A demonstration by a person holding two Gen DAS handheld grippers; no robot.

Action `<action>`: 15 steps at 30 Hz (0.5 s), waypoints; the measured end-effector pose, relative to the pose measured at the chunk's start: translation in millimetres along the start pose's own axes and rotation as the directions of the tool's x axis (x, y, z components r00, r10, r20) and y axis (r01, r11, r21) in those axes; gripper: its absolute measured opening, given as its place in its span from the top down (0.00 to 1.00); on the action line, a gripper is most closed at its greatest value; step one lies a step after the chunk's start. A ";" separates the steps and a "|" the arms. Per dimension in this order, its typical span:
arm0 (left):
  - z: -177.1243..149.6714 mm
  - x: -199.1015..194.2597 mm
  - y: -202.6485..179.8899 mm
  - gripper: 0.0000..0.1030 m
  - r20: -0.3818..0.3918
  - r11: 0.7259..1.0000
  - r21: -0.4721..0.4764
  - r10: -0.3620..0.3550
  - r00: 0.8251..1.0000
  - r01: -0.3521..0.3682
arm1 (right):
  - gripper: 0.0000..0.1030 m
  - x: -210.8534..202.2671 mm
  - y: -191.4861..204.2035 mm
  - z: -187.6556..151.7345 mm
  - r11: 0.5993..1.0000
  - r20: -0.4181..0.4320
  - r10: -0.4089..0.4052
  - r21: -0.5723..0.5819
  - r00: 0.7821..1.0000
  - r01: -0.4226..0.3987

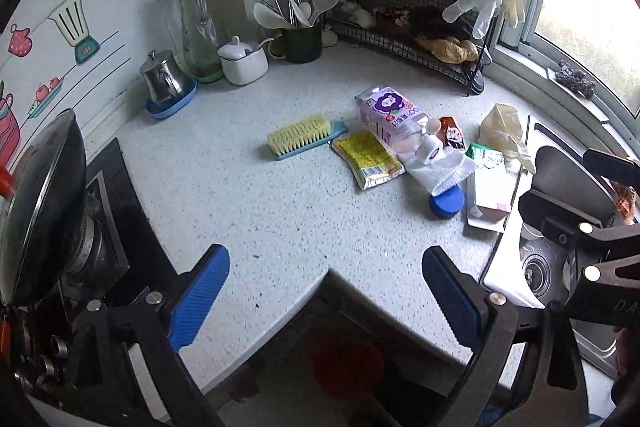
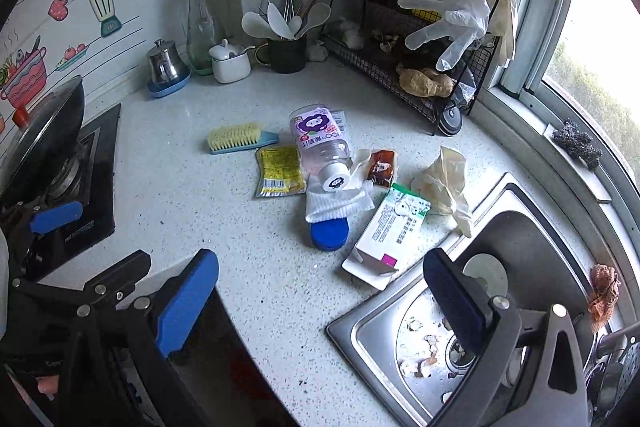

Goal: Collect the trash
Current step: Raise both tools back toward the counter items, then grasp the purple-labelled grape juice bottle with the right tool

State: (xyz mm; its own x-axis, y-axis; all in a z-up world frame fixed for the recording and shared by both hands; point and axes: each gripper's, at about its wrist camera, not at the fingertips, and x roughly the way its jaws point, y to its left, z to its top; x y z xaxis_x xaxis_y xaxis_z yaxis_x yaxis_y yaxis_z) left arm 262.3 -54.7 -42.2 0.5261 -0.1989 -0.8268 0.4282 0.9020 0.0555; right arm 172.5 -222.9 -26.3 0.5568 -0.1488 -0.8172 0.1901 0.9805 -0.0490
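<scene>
Trash lies in a cluster on the speckled counter (image 1: 248, 195): a purple-labelled plastic bottle (image 1: 390, 117) (image 2: 320, 139) on its side, a yellow sachet (image 1: 367, 158) (image 2: 279, 170), a brown sauce packet (image 1: 452, 137) (image 2: 382, 167), a white net wrap (image 2: 340, 205) over a blue lid (image 1: 446, 203) (image 2: 329, 233), a white-green carton (image 1: 488, 187) (image 2: 390, 237) and a crumpled cream glove (image 1: 505, 133) (image 2: 446, 183). My left gripper (image 1: 326, 297) hangs open above the counter's near edge, well short of the trash. My right gripper (image 2: 320, 301) is open too, empty, between counter and sink.
A scrub brush (image 1: 305, 137) lies left of the trash. A wok (image 1: 38, 203) sits on the stove at left. Jars, a utensil cup (image 1: 298, 41) and a wire rack (image 1: 416, 27) with bottles and hung gloves line the back. The sink (image 2: 516, 259) holds food scraps.
</scene>
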 end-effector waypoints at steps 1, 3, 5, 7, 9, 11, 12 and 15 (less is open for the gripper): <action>7.9 6.0 -0.1 0.07 0.000 1.000 -0.008 0.002 1.000 -0.002 | 0.01 5.3 -2.5 8.7 1.000 0.000 0.000 -0.005 1.000 0.000; 25.4 21.1 0.6 0.07 -0.010 1.000 -0.028 0.002 1.000 -0.003 | 0.01 18.5 -6.2 24.4 1.000 -0.007 -0.006 -0.028 1.000 0.005; 41.3 37.1 2.9 0.07 -0.021 0.999 -0.054 0.000 1.000 -0.001 | 0.01 34.9 -9.8 39.9 0.999 -0.026 -0.005 -0.051 1.000 0.004; 54.7 54.2 5.0 0.07 -0.038 0.997 -0.071 -0.001 0.999 -0.002 | 0.01 51.7 -12.0 52.6 0.997 -0.039 0.001 -0.074 0.999 -0.004; 65.7 73.4 8.8 0.07 -0.070 0.996 -0.091 0.002 0.998 -0.008 | 0.01 71.2 -13.2 64.7 0.995 -0.058 0.009 -0.098 0.998 -0.014; 73.5 91.9 12.9 0.07 -0.099 0.994 -0.107 0.007 0.995 -0.018 | 0.01 91.9 -13.5 75.4 0.992 -0.079 0.021 -0.122 0.997 -0.031; 76.3 101.5 14.3 0.07 -0.114 0.993 -0.114 0.010 0.993 -0.024 | 0.01 102.6 -12.8 80.8 0.990 -0.091 0.029 -0.133 0.995 -0.041; 79.0 128.6 21.6 0.07 -0.169 0.989 -0.140 0.019 0.985 -0.043 | 0.01 134.5 -8.0 91.0 0.984 -0.133 0.047 -0.164 0.990 -0.069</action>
State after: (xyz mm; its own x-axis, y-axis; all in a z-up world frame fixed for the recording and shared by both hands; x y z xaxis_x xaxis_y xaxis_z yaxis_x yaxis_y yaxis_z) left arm 397.3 -91.1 -103.1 0.4024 -0.1141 -0.9083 0.2977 0.9546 0.0120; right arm 319.4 -262.4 -83.6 0.4522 -0.0843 -0.8879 0.0161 0.9961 -0.0864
